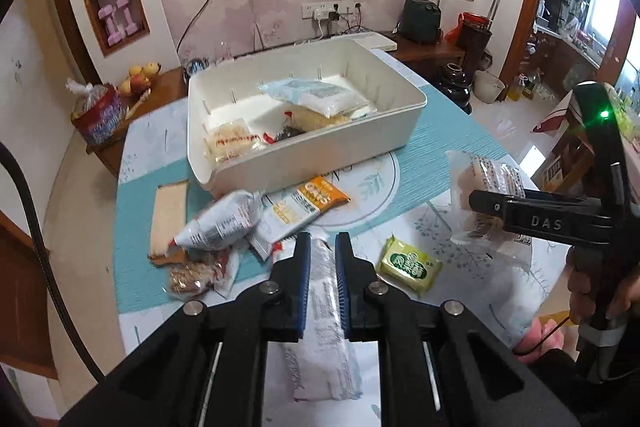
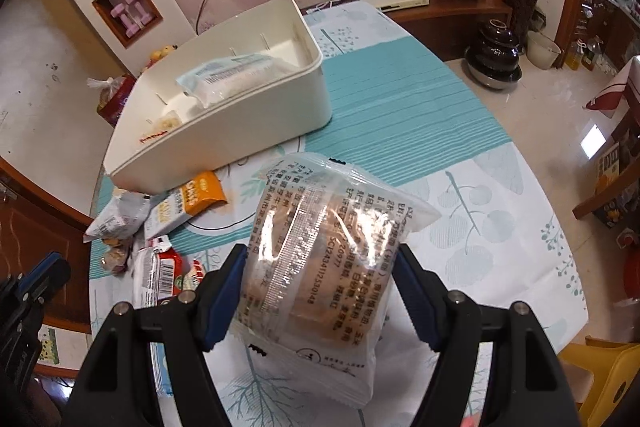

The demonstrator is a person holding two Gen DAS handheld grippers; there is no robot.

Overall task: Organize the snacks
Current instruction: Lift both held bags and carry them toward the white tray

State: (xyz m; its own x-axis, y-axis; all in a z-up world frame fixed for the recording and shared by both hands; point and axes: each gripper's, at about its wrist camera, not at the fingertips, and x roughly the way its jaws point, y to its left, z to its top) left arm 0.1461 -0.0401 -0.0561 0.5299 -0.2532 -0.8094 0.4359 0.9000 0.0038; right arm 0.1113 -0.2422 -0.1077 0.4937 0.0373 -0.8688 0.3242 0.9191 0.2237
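A cream plastic bin (image 1: pixel 320 155) stands mid-table with several snack packets inside; it also shows in the right wrist view (image 2: pixel 256 131). My left gripper (image 1: pixel 322 247) is shut on a long white snack packet (image 1: pixel 324 327) just above the table. My right gripper (image 2: pixel 320 259) is shut on a clear-wrapped round pastry (image 2: pixel 320 251), held above the table to the right of the bin; this gripper also shows in the left wrist view (image 1: pixel 476 201) with the pastry (image 1: pixel 484 179). Loose snacks lie before the bin: an orange oats bar (image 1: pixel 308 203), a grey-white bag (image 1: pixel 220 223), a green packet (image 1: pixel 410 265).
A flat brown wafer pack (image 1: pixel 168 215) and a nut-bar packet (image 1: pixel 192 275) lie at the table's left. A red-and-white packet (image 2: pixel 160 275) lies near my right gripper. A side cabinet holds fruit (image 1: pixel 138 79) and a bagged item (image 1: pixel 96 115). The floor drops off to the right.
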